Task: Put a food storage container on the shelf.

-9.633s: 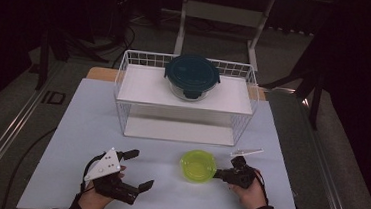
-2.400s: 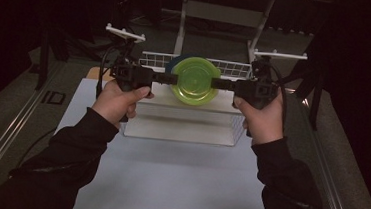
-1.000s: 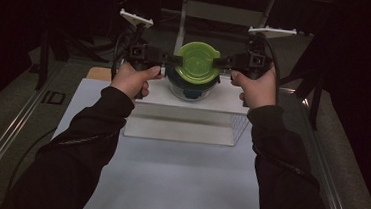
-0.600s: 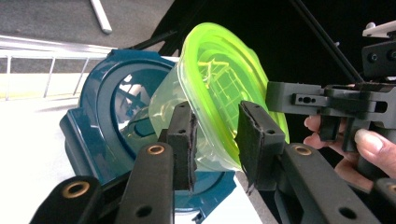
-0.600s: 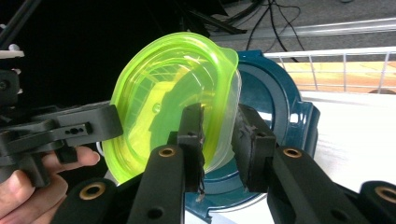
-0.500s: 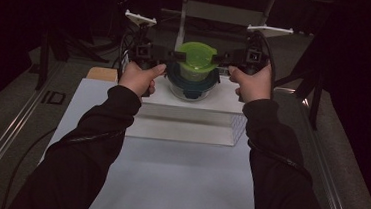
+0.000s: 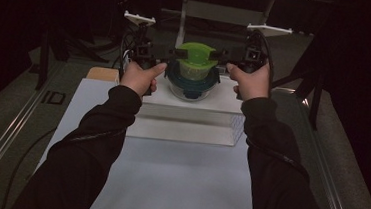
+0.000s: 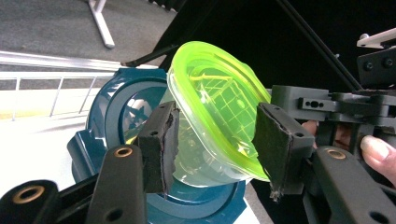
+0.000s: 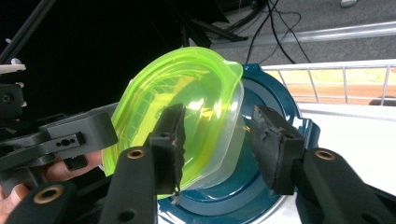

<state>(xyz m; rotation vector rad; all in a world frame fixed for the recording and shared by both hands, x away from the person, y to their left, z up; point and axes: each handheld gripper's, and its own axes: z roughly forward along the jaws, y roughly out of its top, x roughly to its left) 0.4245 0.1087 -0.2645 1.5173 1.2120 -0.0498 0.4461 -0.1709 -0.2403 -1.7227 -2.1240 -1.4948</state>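
Placement step nearly complete: the green-lidded container [image 7: 195, 65] sits on the blue lid [image 7: 192, 82] of the larger container atop the wire rack [image 7: 224, 101]. Left gripper [image 7: 170, 55] and right gripper [image 7: 225, 57] flank it, jaws just opening, half spread, pads off its walls. Next: draw both straight back without nudging it

Glossy, see-through green plastic tub [image 8: 219, 100] on a shiny teal plastic lid [image 8: 109, 116]; worn, rough black foam pads [image 8: 161, 144]; matt white table [image 7: 178, 174]; white wire rack [image 9: 345, 79].

Green-lidded tub [image 8: 210, 121] atop blue lid [image 8: 116, 116]
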